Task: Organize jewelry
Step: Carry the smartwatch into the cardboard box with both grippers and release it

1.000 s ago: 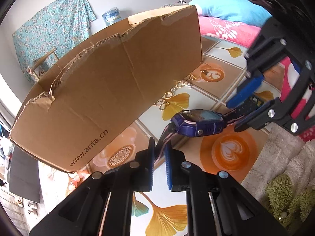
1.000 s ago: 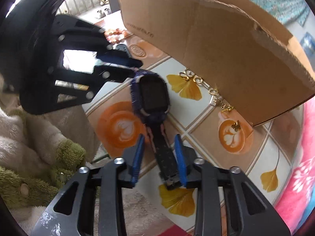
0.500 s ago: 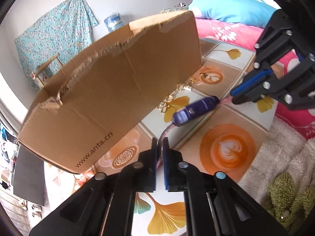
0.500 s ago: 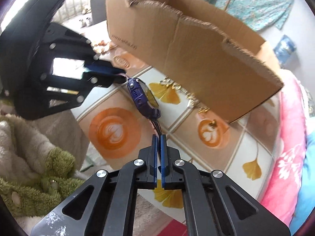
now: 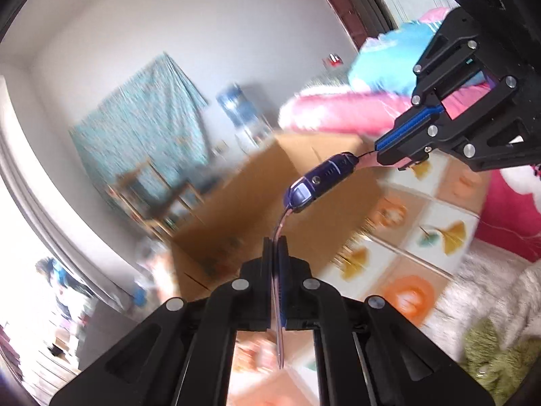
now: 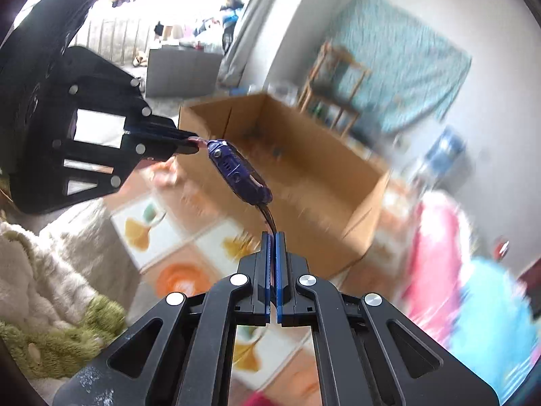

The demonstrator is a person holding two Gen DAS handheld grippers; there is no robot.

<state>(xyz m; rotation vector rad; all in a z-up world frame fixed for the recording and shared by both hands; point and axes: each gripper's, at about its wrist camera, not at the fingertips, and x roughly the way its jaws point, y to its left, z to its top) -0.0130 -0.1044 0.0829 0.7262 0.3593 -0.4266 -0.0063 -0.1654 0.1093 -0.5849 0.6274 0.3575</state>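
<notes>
- Mid-carry in the jewelry sort: purple watch (image 5: 319, 181) slung in the air between two grippers, above the patterned floor mat (image 5: 436, 223) and just in front of the open cardboard box (image 6: 304, 169).
- Left gripper (image 5: 275, 247) clamped down to a sliver on one strap end; pink-backed band running between the pads and trailing out below them.
- Right gripper (image 6: 273, 240) pressed equally tight on the other strap, dark band curving up from its tips to the watch body.
- Watch case turned on edge, side buttons showing, both straps taut enough to keep it clear of the mat.
- Judged next: travel over the near box wall, then lowering into the box and letting go with both grippers, ideally together so neither strap snags or swings the case.
- Gold chain pieces, blurred on the mat near the box's foot, likely among items left to sort.
- Background smeared by motion; box contents too blurred to name.
- Plush blanket (image 6: 44, 291) at the mat's edge, clear of the carry path.
</notes>
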